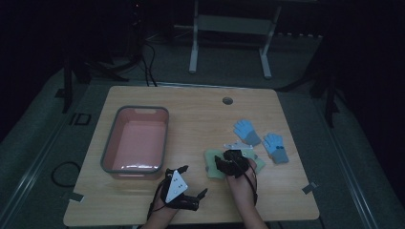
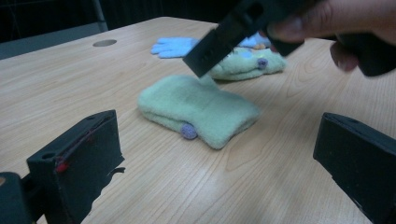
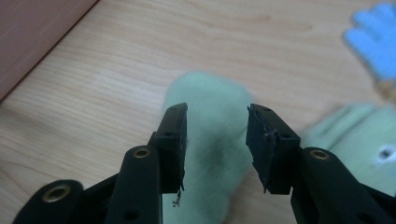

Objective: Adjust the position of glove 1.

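A light green glove point(image 1: 212, 167) point(image 2: 201, 109) point(image 3: 212, 154) lies flat on the wooden table point(image 1: 200, 114), a small purple knob at its edge. My right gripper point(image 1: 228, 162) point(image 3: 217, 116) hovers just over it, open; the glove shows through the gap and the pads do not press on it. One of its black jaws hangs above the glove in the left gripper view. A second green glove point(image 1: 259, 163) point(image 2: 245, 65) point(image 3: 359, 135) lies just beyond. My left gripper point(image 1: 194, 180) point(image 2: 219, 140) rests near the front edge, open wide, pointing at the near glove with nothing between its jaws.
Two blue gloves point(image 1: 246, 131) point(image 1: 275, 147) lie at the right of the table; one blue glove point(image 2: 175, 46) point(image 3: 376, 37) appears past the green ones. A pink basin with a grey rim point(image 1: 165, 138) point(image 3: 32, 32) stands at the left. A cable hole point(image 1: 227, 100) sits near the far edge.
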Demonstrator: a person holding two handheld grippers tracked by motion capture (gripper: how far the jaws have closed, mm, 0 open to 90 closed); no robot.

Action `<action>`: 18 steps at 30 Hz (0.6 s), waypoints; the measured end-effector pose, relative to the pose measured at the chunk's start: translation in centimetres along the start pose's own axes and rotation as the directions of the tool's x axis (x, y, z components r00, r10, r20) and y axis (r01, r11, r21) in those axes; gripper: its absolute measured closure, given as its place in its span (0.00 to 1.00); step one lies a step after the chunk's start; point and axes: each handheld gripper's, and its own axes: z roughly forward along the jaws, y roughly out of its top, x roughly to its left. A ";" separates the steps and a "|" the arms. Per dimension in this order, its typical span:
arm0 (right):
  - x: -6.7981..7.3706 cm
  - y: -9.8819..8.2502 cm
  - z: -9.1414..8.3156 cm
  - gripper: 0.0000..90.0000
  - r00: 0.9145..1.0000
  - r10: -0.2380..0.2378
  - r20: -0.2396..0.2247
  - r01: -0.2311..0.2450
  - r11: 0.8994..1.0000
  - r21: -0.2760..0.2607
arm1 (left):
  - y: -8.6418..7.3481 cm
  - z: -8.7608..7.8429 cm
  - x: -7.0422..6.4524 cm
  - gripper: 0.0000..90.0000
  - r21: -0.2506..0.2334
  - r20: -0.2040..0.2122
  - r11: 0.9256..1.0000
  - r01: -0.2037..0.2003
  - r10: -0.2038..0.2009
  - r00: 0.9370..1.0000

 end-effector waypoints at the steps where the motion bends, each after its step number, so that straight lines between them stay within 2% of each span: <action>1: -0.1 0.3 0.0 0.64 1.000 -0.015 -0.013 0.015 1.000 0.007 | 0.0 0.0 0.0 0.01 -0.001 0.001 1.000 0.000 0.000 1.000; 5: -0.7 1.3 -0.1 0.62 0.996 -0.079 -0.043 0.080 0.997 0.010 | 0.0 0.0 -0.1 0.01 0.000 0.001 1.000 -0.005 0.005 1.000; 9: -1.6 2.0 -0.6 0.62 0.984 -0.158 -0.086 0.159 0.987 -0.002 | 0.0 0.0 -0.1 0.01 -0.001 0.004 1.000 -0.008 0.008 1.000; 11: -2.2 2.3 -0.8 0.62 0.979 -0.181 -0.097 0.181 0.983 -0.006 | 0.0 0.0 -0.1 0.01 0.000 0.004 1.000 -0.006 0.006 1.000; 12: -2.6 2.4 -1.0 0.62 0.974 -0.195 -0.118 0.195 0.981 -0.013 | 0.0 0.0 0.0 0.01 -0.001 0.003 1.000 -0.005 0.005 1.000; 14: -3.5 2.5 -1.3 0.62 0.972 -0.206 -0.108 0.206 0.978 -0.016 | 0.0 0.0 0.0 0.01 -0.002 0.003 1.000 -0.003 0.003 1.000; 15: -3.9 2.5 -1.5 0.62 0.967 -0.219 -0.128 0.218 0.976 -0.029 | 0.0 0.0 0.0 0.01 -0.001 0.002 1.000 -0.004 0.004 1.000; 17: -4.9 2.5 -1.8 0.63 0.962 -0.237 -0.135 0.235 0.971 -0.036 | 0.0 0.0 0.0 0.01 0.000 0.002 1.000 -0.005 0.005 1.000; 18: -5.3 2.5 -1.9 0.63 0.955 -0.252 -0.156 0.249 0.968 -0.039 | 0.0 0.0 0.0 0.01 0.000 0.001 1.000 -0.005 0.005 1.000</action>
